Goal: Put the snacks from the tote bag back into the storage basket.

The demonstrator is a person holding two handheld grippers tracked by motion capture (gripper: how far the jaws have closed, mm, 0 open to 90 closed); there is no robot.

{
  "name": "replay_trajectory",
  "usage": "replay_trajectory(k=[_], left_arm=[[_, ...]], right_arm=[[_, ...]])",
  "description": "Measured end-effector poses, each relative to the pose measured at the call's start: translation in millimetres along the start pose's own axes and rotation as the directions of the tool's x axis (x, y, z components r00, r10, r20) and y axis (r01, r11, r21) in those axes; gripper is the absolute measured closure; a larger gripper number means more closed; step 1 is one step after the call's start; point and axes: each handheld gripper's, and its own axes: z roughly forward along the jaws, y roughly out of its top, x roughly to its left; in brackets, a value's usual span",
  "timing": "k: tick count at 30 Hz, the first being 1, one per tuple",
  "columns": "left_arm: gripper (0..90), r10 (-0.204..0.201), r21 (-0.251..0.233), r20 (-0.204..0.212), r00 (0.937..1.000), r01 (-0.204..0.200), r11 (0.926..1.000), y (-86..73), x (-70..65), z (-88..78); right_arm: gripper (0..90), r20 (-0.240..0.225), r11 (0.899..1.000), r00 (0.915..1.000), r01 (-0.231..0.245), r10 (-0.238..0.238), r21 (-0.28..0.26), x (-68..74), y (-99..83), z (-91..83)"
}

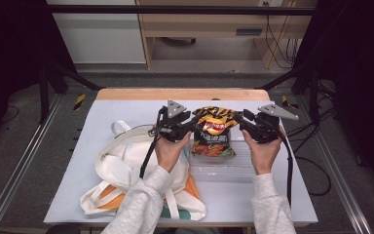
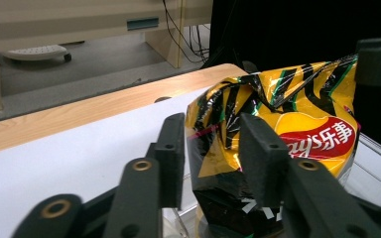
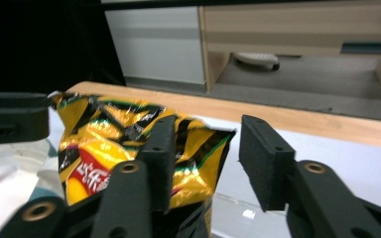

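Note:
A yellow and black crisp bag stands upright in a clear plastic tray near the middle of the table. My left gripper is at the bag's upper left corner and my right gripper at its upper right corner. In the left gripper view the jaws of the left gripper stand apart around the bag's crumpled edge, not pressing on it. In the right gripper view the right gripper is open too, with the bag's corner beside one jaw and a gap to the other.
A white cloth tote bag with orange and green parts lies crumpled on the white table top, to the left of the tray and under the left forearm. A wooden strip runs along the table's far edge.

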Motion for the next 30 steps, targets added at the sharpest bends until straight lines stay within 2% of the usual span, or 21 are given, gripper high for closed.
replay_trajectory(k=[1,2,6,11,12,14,15,17,18,19,20,22,24,26,28,29,30], left_arm=[[59.1,0.000,0.000,0.000,1.0000,0.000,1.0000,0.0,0.0,0.0],[57.2,0.007,-0.004,0.008,0.9999,-0.007,1.0000,-0.3,2.8,-4.3],[51.9,0.011,-0.010,0.025,0.9996,-0.011,0.9999,-2.8,10.6,-14.8],[46.9,0.028,0.005,0.049,0.9984,-0.028,0.9996,-6.9,22.0,-25.7],[46.1,0.039,0.014,0.047,0.9981,-0.039,0.9991,-10.4,28.6,-33.0],[44.8,0.043,0.014,0.043,0.9981,-0.044,0.9989,-12.2,31.7,-36.7],[44.3,0.046,0.009,0.042,0.9981,-0.046,0.9989,-15.5,39.2,-45.2],[43.3,0.041,0.004,0.041,0.9983,-0.041,0.9991,-17.1,43.2,-49.6],[42.7,0.034,0.001,0.042,0.9986,-0.034,0.9994,-20.0,50.9,-57.4],[42.3,0.034,0.001,0.042,0.9986,-0.034,0.9994,-20.0,50.9,-57.4],[41.9,0.017,-0.004,0.039,0.9991,-0.016,0.9999,-24.1,60.6,-66.7],[40.9,0.012,-0.006,0.037,0.9992,-0.011,0.9999,-25.9,64.7,-70.7],[39.8,0.014,-0.008,0.019,0.9997,-0.014,0.9999,-30.3,74.1,-80.7],[39.0,0.014,-0.010,0.011,0.9998,-0.014,0.9999,-32.4,78.0,-85.1],[38.1,0.004,-0.017,0.000,1.0000,-0.004,0.9998,-37.8,87.0,-94.8],[37.8,0.004,-0.017,0.000,1.0000,-0.004,0.9998,-37.8,87.0,-94.8],[37.5,-0.002,-0.018,-0.010,0.9999,0.002,0.9998,-42.7,94.0,-102.2]], right_arm=[[55.8,0.000,1.000,1.0000,0.000,0.000,0.000,0.0,0.0,0.0],[51.2,0.003,1.000,1.0000,0.003,-0.003,-0.022,0.3,2.5,-3.3],[43.8,-0.006,0.999,1.0000,0.001,-0.002,-0.046,2.3,6.1,-6.7],[39.7,-0.020,0.999,0.9996,0.016,-0.017,-0.046,5.6,8.2,-7.6],[38.5,-0.025,0.999,0.9995,0.016,-0.017,-0.040,6.9,7.9,-7.3],[36.7,-0.016,0.999,0.9995,0.026,-0.026,-0.027,8.0,7.1,-7.1],[35.9,-0.013,0.999,0.9996,0.027,-0.027,-0.023,8.6,7.0,-7.1],[34.8,-0.007,0.999,0.9994,0.033,-0.034,-0.021,9.7,7.0,-8.5],[34.0,-0.007,0.999,0.9994,0.033,-0.034,-0.021,10.7,7.1,-9.3],[34.0,-0.007,0.999,0.9994,0.033,-0.034,-0.021,10.7,7.1,-9.3],[31.9,-0.002,0.999,0.9991,0.042,-0.042,-0.013,12.4,7.0,-12.0],[30.6,0.003,0.999,0.9986,0.053,-0.053,-0.005,14.3,6.7,-14.9],[29.2,0.007,0.998,0.9981,0.062,-0.062,-0.001,16.5,5.9,-17.4],[28.4,0.008,0.998,0.9978,0.065,-0.065,0.001,17.7,5.6,-18.3],[26.4,0.010,0.996,0.9961,0.088,-0.088,0.005,23.3,3.1,-22.6],[25.8,0.008,0.996,0.9959,0.090,-0.090,0.007,24.2,2.3,-23.4],[25.2,0.004,0.996,0.9958,0.091,-0.091,0.007,25.1,1.4,-24.1]])
